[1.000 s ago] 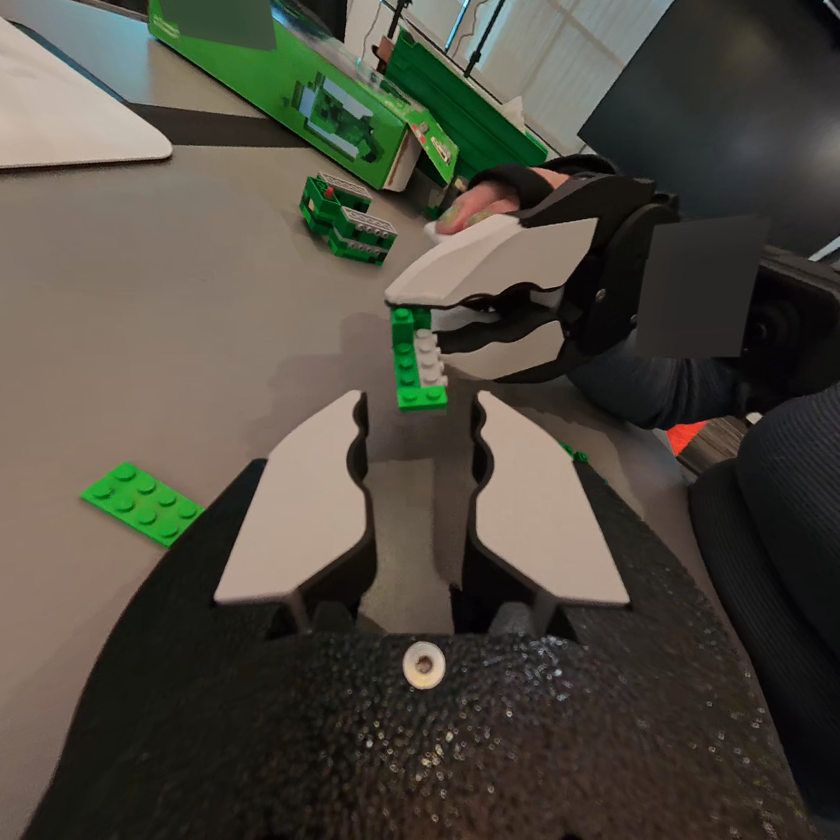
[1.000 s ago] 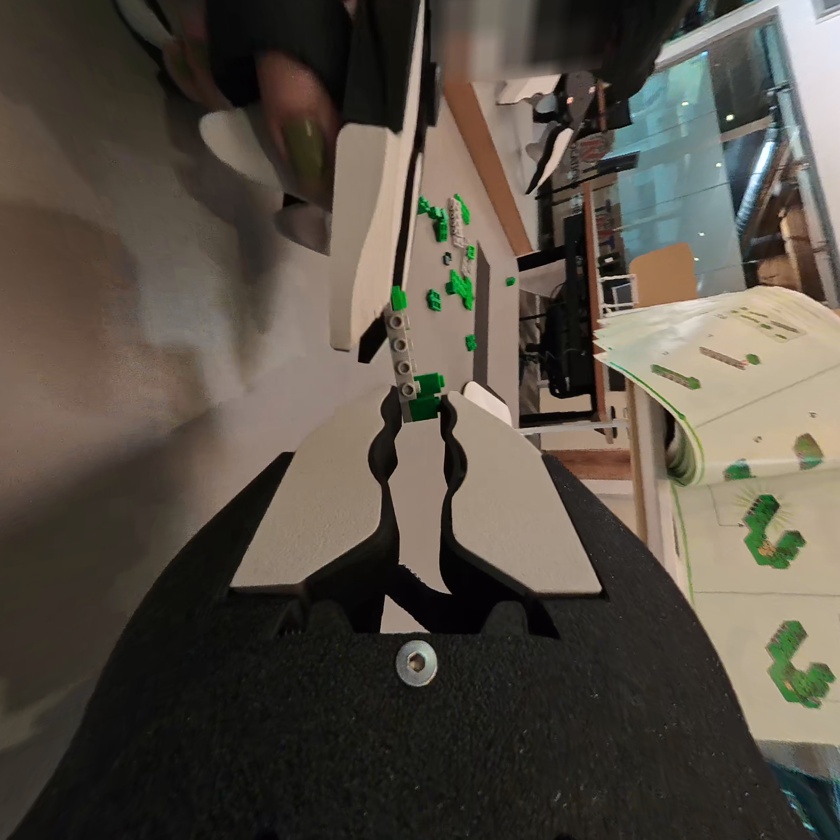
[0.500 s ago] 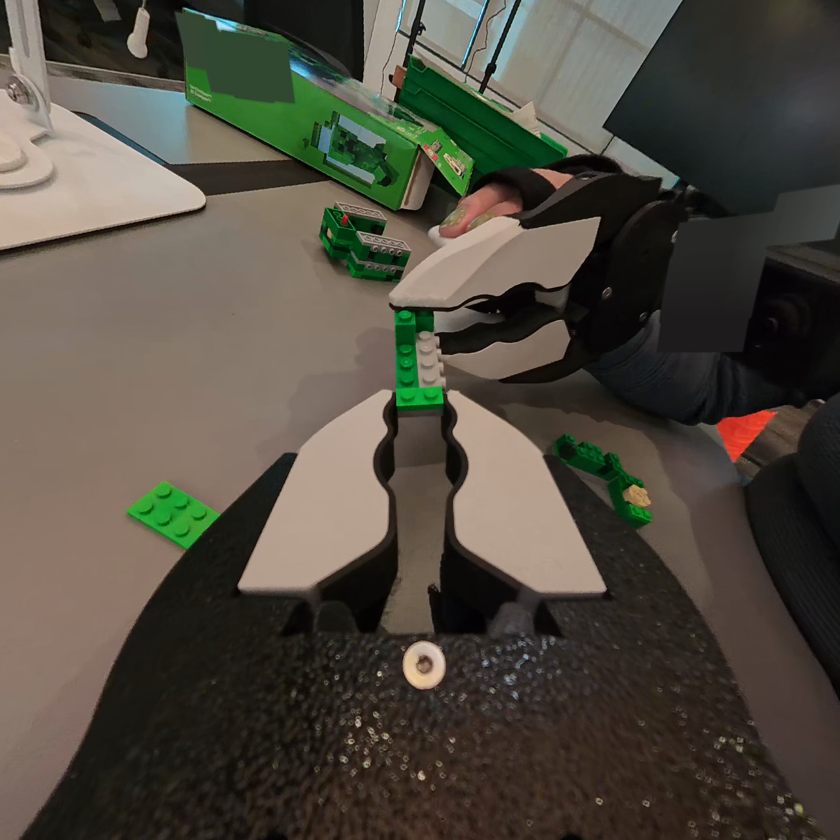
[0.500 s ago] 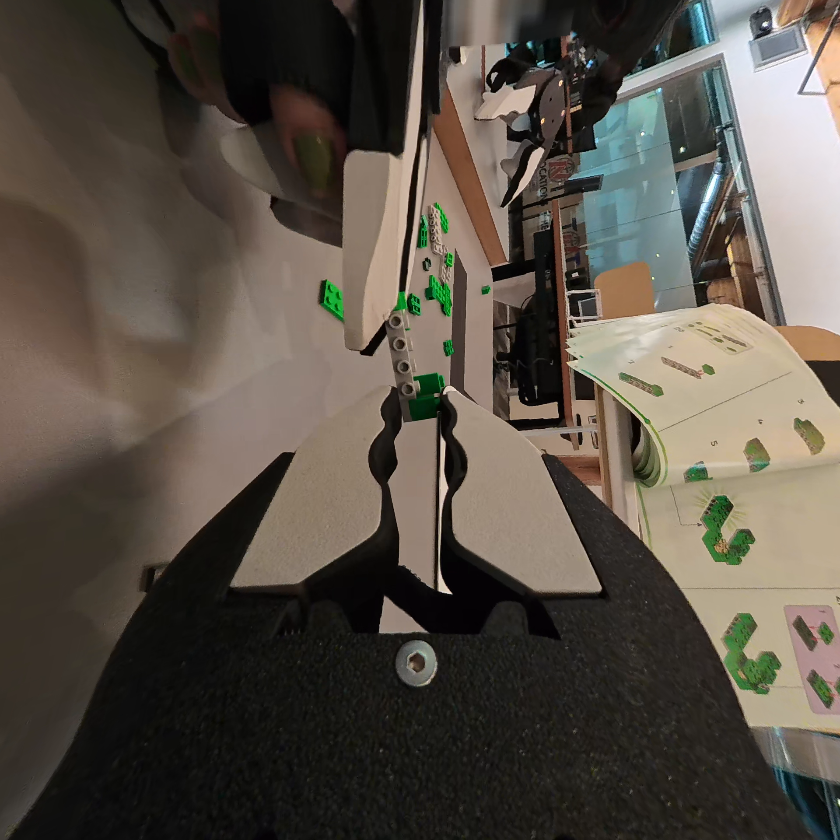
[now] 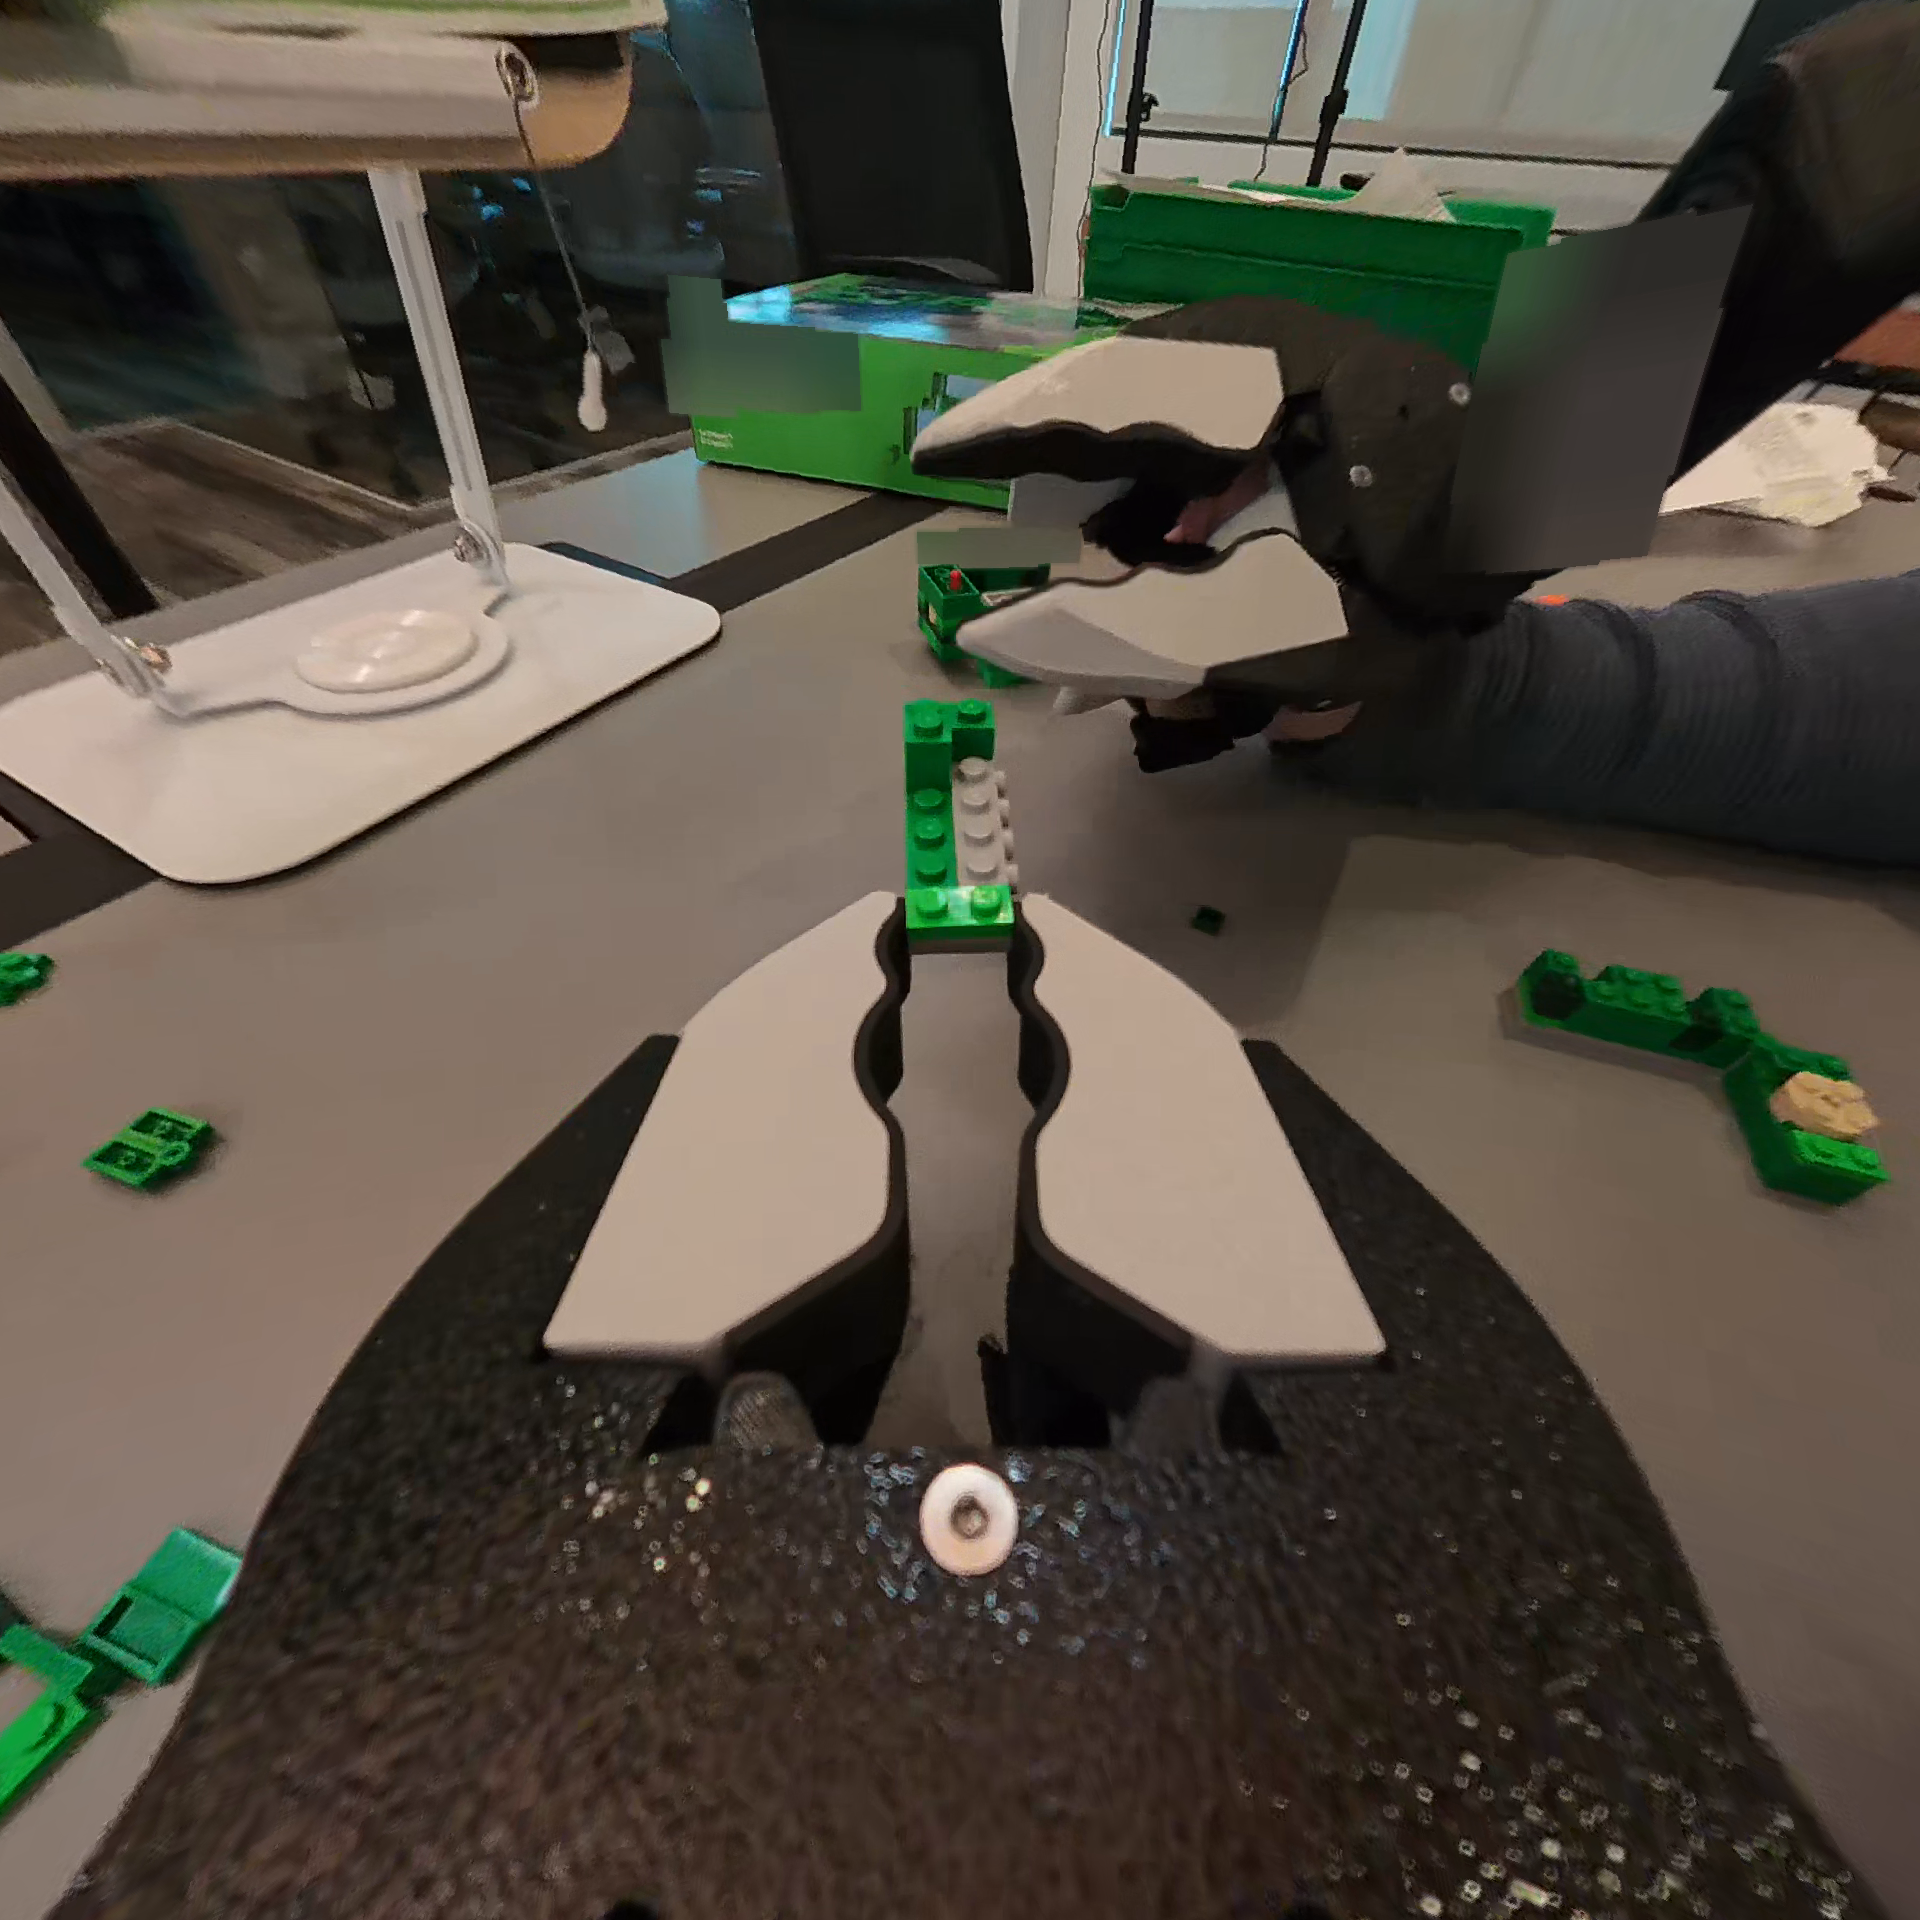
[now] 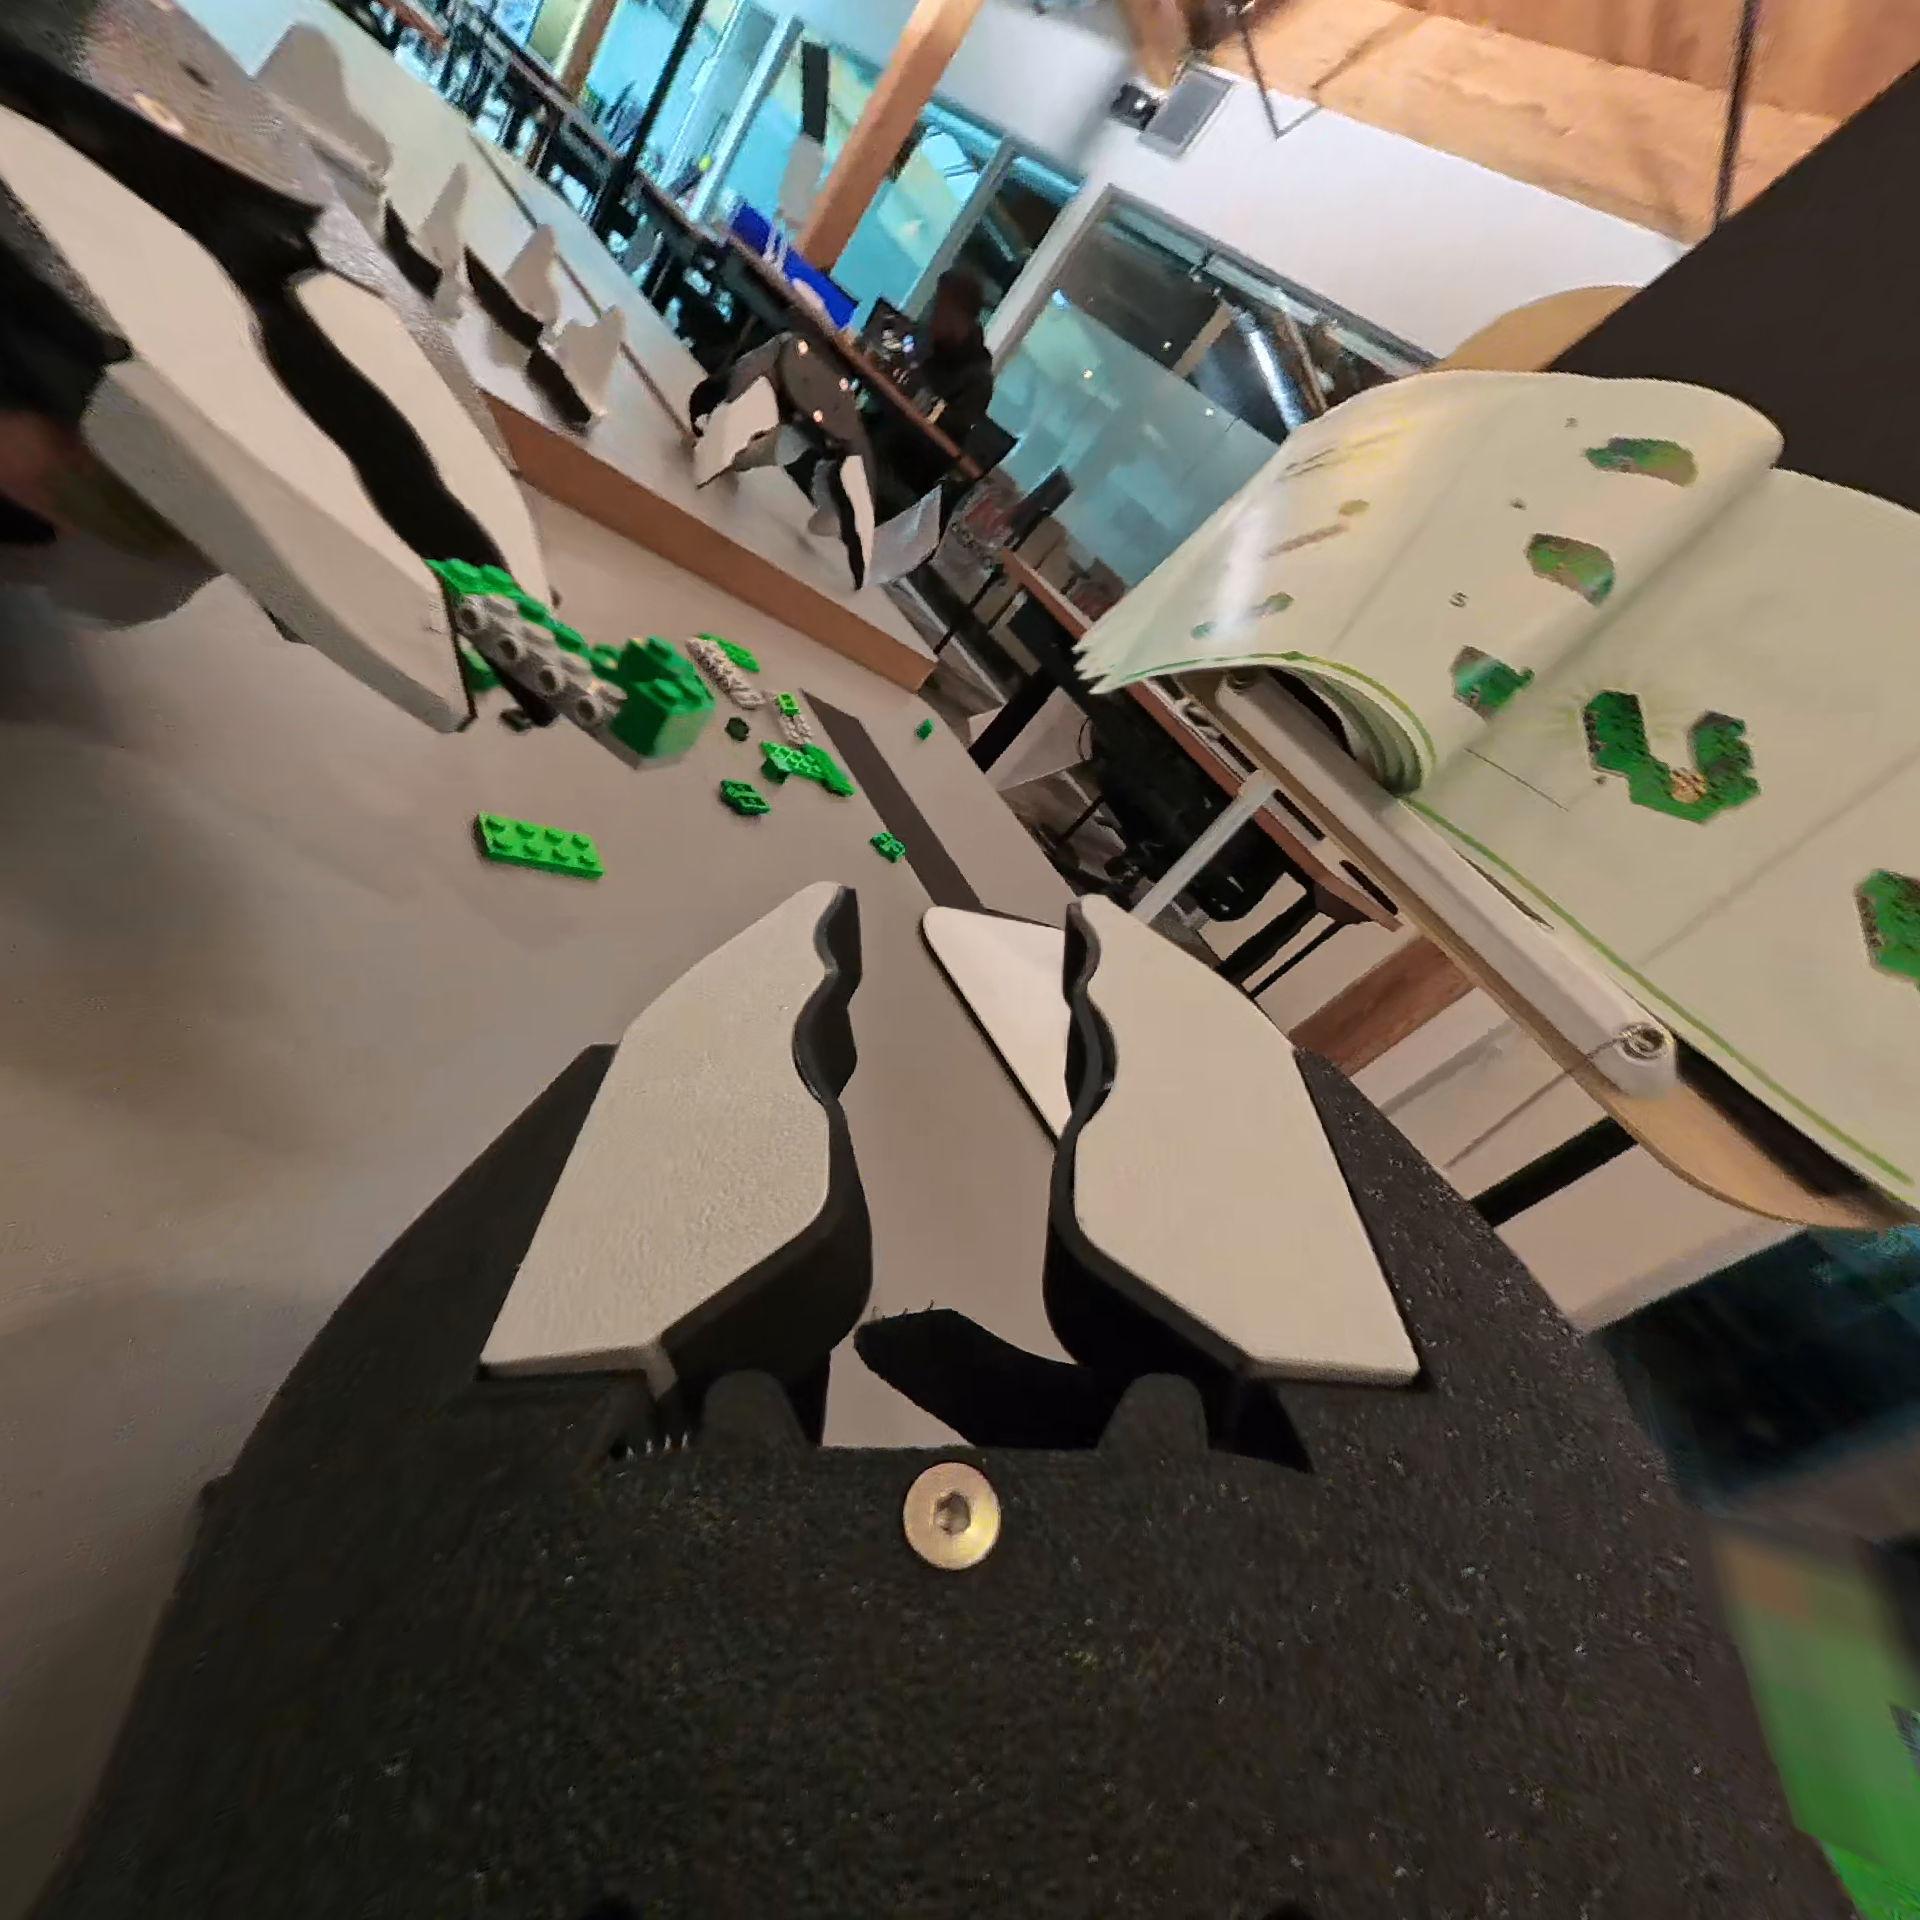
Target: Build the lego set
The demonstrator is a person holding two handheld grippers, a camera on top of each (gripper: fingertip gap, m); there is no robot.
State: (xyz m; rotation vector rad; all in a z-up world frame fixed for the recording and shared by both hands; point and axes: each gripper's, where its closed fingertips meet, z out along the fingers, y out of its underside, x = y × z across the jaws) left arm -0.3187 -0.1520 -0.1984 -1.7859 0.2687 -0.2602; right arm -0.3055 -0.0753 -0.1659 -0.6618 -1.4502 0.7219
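The left gripper (image 5: 958, 914) pinches the green-and-grey lego piece (image 5: 956, 821) above the table (image 5: 520, 987) by one end (a small hold); it could twist loose. The right gripper (image 6: 961, 914) is spread, empty.

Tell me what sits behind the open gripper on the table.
Behind the right gripper lie a small green build and a green box. The gripper covers most of the build, so its shape stays unclear.
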